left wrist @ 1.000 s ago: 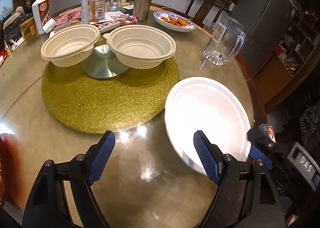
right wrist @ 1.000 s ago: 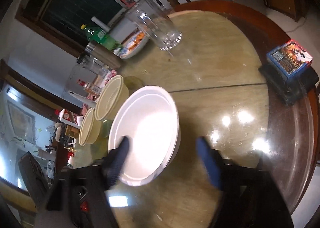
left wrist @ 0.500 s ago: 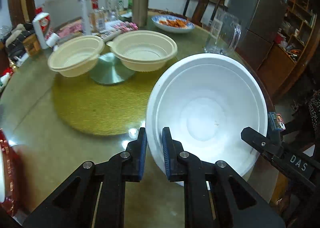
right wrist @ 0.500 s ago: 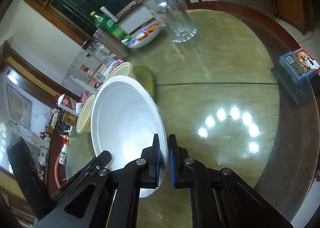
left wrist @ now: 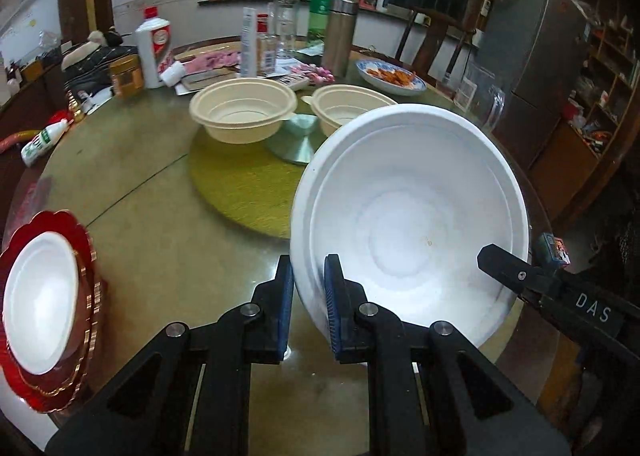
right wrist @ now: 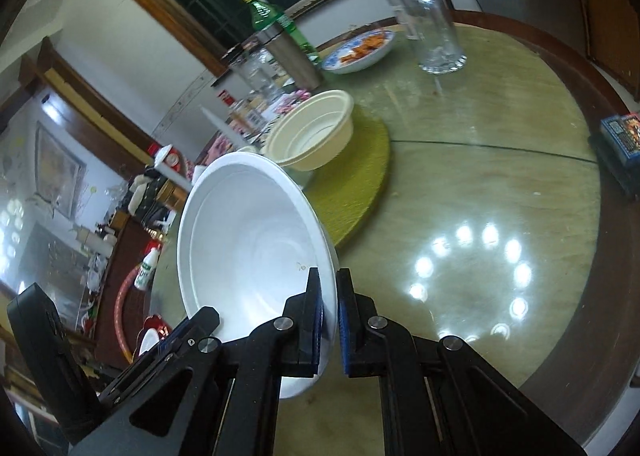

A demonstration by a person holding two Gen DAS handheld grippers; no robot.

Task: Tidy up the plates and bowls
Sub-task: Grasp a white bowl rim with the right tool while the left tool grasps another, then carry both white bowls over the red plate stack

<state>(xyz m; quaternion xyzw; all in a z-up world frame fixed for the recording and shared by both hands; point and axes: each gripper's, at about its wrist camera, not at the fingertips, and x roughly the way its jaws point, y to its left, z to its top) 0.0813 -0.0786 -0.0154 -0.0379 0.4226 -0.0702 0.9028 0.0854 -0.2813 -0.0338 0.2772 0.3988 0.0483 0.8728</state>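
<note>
"DAS" in white letters on the black body of the right gripper [right wrist: 328,320], seen poking in at the lower right of the left wrist view. Rest of the writing around too small or blurry to read: red label on the white bottle [left wrist: 154,51], print on the little blue box [right wrist: 624,135] at the bench [right wrist: 500,175] edge.

Big white bowl [left wrist: 412,215] empty, tilted up off the bench, just this side of the yellow-green mat [left wrist: 240,183]. Pinched from both sides: left gripper [left wrist: 308,296] clamped tight on the near-left rim, one blue pad inside, one outside; right gripper clamped the same way on the opposite rim. Both pointing downward at a slant across the bench.

Beyond the white bowl, two cream bowls [left wrist: 244,111] on the mat, both empty, sitting either side of a silver disc [left wrist: 298,139]. Further back past the mat: blue-and-white dish [left wrist: 390,75] with orange-brown food in it, green bottle [left wrist: 326,3] with yellow cap, steel flask [left wrist: 340,35], clear jar [left wrist: 286,23] with black lid. Clear glass pitcher [right wrist: 432,27] to the right of the dish, looks empty.

Left of the white bowl, at the bench edge: red scalloped plate [left wrist: 60,312] with gold trim, smaller white plate [left wrist: 40,296] sitting in it.
</note>
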